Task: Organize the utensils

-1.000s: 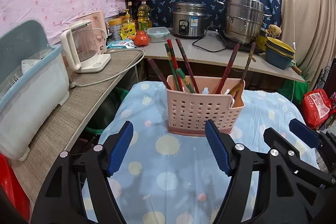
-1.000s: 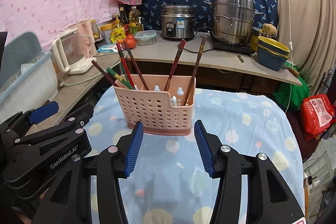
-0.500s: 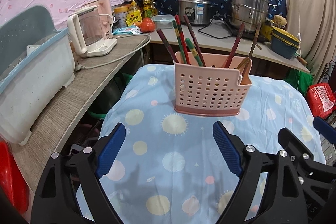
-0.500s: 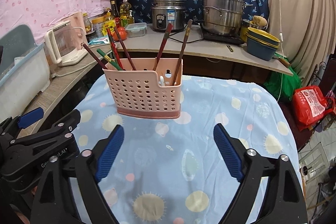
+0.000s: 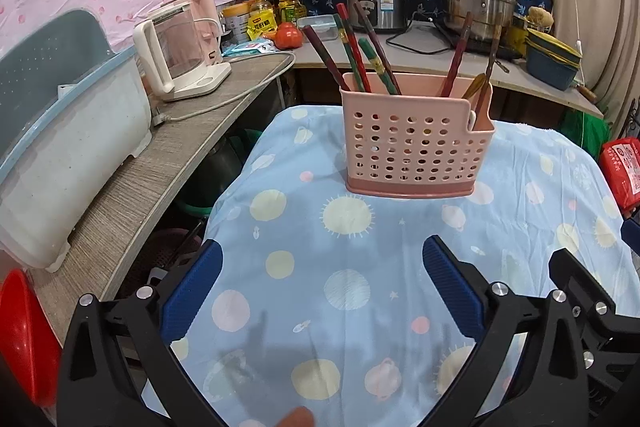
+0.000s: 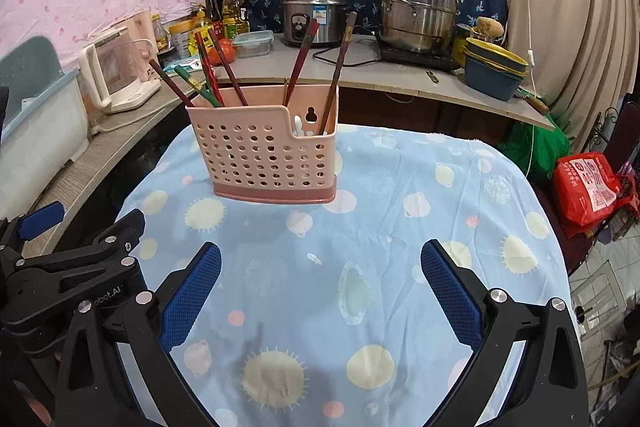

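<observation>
On tablecloth [image 5: 360, 267]: pink perforated caddy [image 5: 412, 147] upright, chopsticks [image 5: 352, 51] inside; both grippers' jaws spread, empty.

The lower ends of the chopsticks [image 5: 352, 47] are hidden inside the pink perforated utensil holder [image 5: 412, 143], and a small white item [image 6: 298, 125] at its notch is too little seen to name. Labels on the bottles [image 6: 234, 15] behind are too small to read. A reddish blur [image 5: 296, 419] (perhaps a fingertip) is cut off by the left wrist view's bottom edge.
</observation>
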A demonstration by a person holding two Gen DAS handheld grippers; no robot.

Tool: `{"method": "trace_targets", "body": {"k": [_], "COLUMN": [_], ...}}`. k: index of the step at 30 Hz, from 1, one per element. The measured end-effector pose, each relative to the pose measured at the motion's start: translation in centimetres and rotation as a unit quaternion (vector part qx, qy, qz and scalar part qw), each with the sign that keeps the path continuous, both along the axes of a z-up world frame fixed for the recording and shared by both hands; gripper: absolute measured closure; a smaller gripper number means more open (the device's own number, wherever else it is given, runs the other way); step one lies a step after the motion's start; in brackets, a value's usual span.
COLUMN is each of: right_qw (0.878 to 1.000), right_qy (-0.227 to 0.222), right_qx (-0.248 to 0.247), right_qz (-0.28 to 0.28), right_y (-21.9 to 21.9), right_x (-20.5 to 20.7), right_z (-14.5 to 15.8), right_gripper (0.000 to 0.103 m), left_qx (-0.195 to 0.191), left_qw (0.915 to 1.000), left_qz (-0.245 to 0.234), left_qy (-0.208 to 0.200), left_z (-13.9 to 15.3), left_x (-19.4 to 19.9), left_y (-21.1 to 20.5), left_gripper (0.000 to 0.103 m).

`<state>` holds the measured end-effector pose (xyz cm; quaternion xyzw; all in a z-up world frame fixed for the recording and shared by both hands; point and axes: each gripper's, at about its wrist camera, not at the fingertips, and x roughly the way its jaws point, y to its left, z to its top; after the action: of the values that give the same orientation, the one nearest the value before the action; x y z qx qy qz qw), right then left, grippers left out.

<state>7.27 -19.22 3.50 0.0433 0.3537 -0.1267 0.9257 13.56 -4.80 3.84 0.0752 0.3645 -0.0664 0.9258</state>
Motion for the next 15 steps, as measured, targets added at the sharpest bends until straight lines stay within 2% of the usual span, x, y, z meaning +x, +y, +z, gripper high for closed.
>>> {"method": "trace_targets", "body": {"k": [15], "right_qw": [1.000], "right_qy": [0.010], "right_qx": [0.004], "right_qz": [-0.004], "right_y": [0.16], "right_x": [-0.12], "right_z": [-0.56], "right_gripper": [0.006], "left_qx": [0.004], "left_qw": [0.9999], "left_qz": [0.007], "left_qy": [0.013], "left_z": [-0.71], "left_x": [0.09], "left_y": [-0.07], "left_gripper": [0.007]}}
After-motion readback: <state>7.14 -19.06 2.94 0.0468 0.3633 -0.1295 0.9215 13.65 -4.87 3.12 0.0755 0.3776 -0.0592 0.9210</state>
